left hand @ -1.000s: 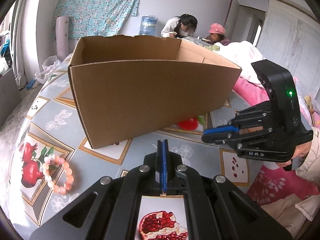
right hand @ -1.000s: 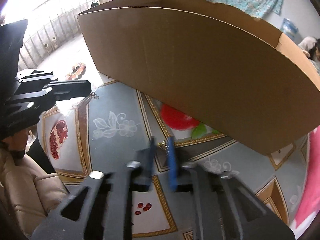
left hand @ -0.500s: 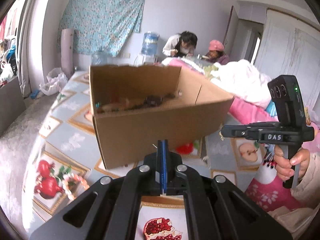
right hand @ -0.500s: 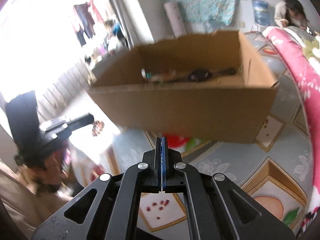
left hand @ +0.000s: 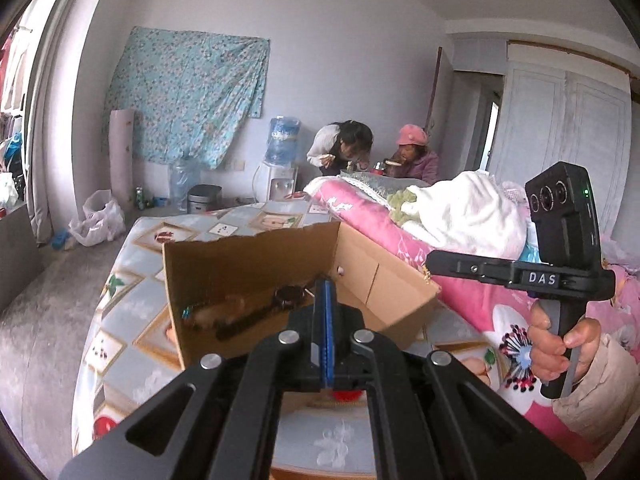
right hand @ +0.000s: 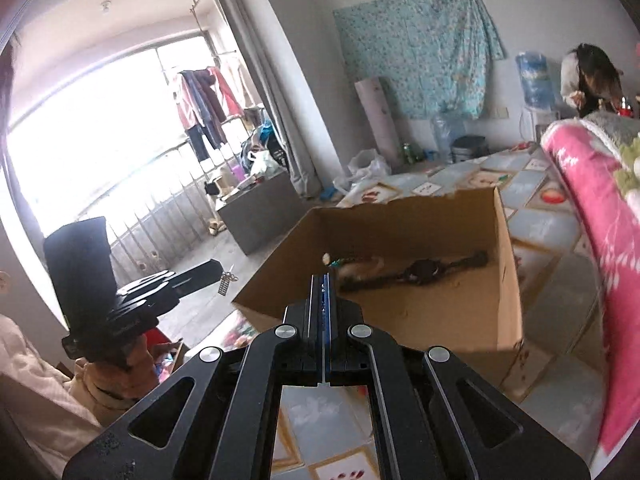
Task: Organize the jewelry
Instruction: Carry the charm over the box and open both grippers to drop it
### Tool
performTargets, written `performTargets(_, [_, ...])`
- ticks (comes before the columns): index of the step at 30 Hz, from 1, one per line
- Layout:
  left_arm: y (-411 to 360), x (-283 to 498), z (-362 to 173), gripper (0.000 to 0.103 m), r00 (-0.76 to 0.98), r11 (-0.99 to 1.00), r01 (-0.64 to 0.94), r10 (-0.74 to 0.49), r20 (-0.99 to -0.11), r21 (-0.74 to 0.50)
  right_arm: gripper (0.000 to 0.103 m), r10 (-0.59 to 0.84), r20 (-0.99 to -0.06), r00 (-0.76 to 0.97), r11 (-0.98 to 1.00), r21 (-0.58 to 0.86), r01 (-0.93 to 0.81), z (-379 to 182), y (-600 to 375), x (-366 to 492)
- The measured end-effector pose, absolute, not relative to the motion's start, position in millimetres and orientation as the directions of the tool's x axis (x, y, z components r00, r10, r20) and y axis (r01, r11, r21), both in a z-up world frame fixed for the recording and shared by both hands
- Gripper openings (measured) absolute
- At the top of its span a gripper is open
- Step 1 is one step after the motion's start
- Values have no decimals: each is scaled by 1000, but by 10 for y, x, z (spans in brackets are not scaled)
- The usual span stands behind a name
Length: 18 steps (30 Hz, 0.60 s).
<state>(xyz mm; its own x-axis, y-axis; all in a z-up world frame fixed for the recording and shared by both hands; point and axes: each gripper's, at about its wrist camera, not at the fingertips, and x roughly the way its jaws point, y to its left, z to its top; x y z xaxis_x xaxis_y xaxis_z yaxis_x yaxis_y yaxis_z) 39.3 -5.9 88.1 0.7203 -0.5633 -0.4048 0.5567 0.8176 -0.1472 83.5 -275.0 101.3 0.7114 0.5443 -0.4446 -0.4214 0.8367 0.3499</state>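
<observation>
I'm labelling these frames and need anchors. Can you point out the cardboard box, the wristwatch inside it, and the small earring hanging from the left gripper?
cardboard box (right hand: 508,280): right wrist view, on its right wall.
wristwatch (right hand: 425,269): right wrist view, on the dark round face.
earring (right hand: 225,283): right wrist view, on the dangling charm below the left gripper (right hand: 219,269) tips.

A matt brown corrugated-cardboard box (left hand: 396,288) with a roughly torn rim is seen on a smooth printed cloth bed cover (left hand: 132,312). Matt black plastic is shown on the left gripper (left hand: 324,280) and right gripper (right hand: 321,276), with shiny metal rivets. A soft pink floral quilt (left hand: 472,304) looks plush.
</observation>
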Motion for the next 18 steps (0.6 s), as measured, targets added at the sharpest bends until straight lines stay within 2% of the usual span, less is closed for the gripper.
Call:
performTargets(4, [-169, 676, 852, 0, 692, 815, 551, -566, -449, -178, 0, 515, -491, 702, 856, 336, -393, 944, -2759, 1083])
performTargets(8, [-297, 1026, 702, 0, 642, 819, 533, -554, -530, -210, 0, 487, -548, 680, 873, 335, -354, 850, -2833, 1283])
performTargets(12, [-427, 1499, 463, 0, 536, 843, 463, -513, -671, -274, 0, 448, -611, 653, 894, 306, -328, 745, -2851, 1514])
performTargets(15, [-447, 1744, 334, 0, 455, 833, 429, -534, -713, -350, 0, 415, -644, 642, 909, 271, -315, 710, -2844, 1607])
performTargets(18, [-479, 1885, 253, 0, 411, 836, 402, -528, -743, -372, 2, 396, -669, 629, 917, 252, -309, 668, -2837, 1682])
